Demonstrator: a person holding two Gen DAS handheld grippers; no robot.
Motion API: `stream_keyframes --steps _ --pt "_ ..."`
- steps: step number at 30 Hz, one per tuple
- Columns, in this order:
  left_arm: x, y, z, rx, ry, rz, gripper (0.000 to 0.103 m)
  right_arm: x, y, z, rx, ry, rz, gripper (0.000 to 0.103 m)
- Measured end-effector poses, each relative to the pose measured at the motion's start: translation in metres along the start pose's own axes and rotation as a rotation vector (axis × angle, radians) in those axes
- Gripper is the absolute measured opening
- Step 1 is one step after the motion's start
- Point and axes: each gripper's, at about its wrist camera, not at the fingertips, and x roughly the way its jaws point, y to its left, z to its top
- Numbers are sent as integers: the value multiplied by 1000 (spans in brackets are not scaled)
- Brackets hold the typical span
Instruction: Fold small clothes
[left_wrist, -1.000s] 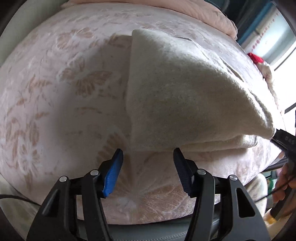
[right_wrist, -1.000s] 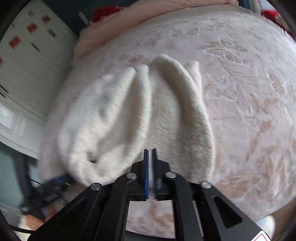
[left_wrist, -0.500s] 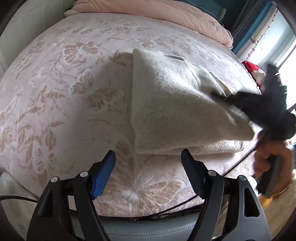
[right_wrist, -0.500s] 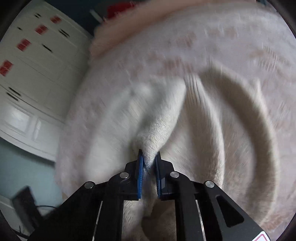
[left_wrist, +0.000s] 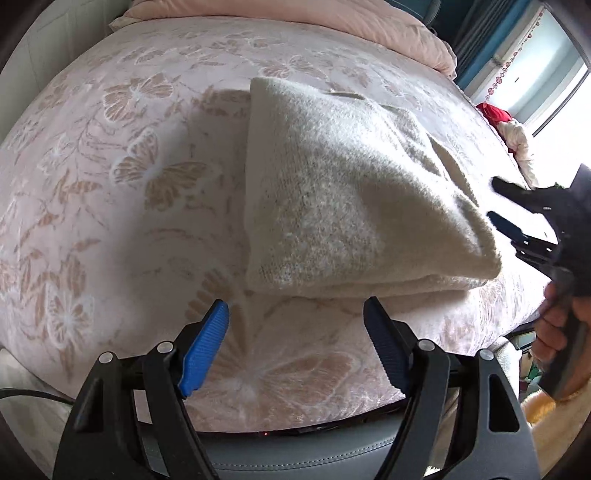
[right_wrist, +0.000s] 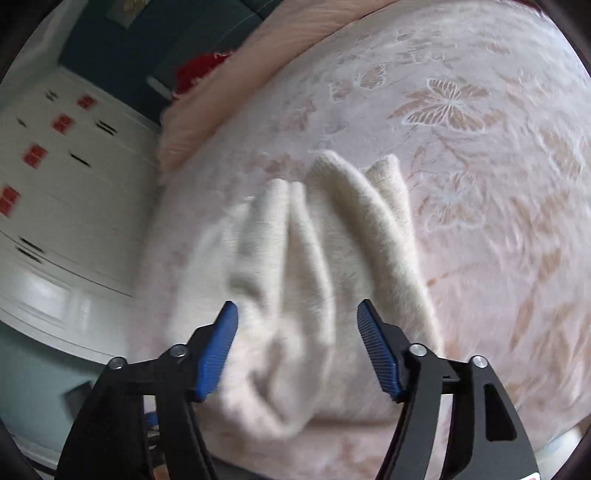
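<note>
The right tongs (right_wrist: 297, 343) have just sprung wide and let go of the cream knit sweater (left_wrist: 354, 206); half a second ago they pinched a ridge of it, and now nothing sits between their blue pads. In the left wrist view they hang just off the sweater's right-hand corner, held by a hand (left_wrist: 557, 332). The left tongs (left_wrist: 295, 343) have also been opening and stand wide and empty, just short of the sweater's near folded edge. That release suggests this fold has been laid down: the sweater lies as a thick, layered bundle, though the right wrist view, which is blurred, shows long rolls and creases along it, so some smoothing or a further fold may be wanted.

The sweater rests on a bed, on a pale pink bedspread (left_wrist: 140, 177) patterned with butterflies and flowers. Beyond the sweater a plain pink quilt (left_wrist: 332, 22) is heaped at the bed's far end. To the sweater's right are something red (left_wrist: 496, 112) and a bright window; white cupboards (right_wrist: 62, 206) stand beside the bed.
</note>
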Motion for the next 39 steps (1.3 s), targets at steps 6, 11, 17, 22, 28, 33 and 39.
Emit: stream_keyframes --steps 6,11,17,22,28,33,39 --pt "-2 1 0 -23 9 -17 73 35 -3 -14 52 130 -16 77" --pt "-8 -4 1 5 -4 13 73 48 23 -17 86 167 120 77" --pt "-11 -12 1 33 -11 46 73 77 74 -15 -49 196 37 82" --pt "-13 -11 2 32 -8 53 74 89 77 -14 -81 177 -33 24" --pt "-20 -11 5 34 -12 45 74 12 118 15 -185 -32 119 18" --pt "-35 -15 8 47 -36 -9 79 -59 124 25 -317 -184 68 18" --pt "-15 -26 11 56 -12 -3 79 22 -19 7 -91 43 -173 21"
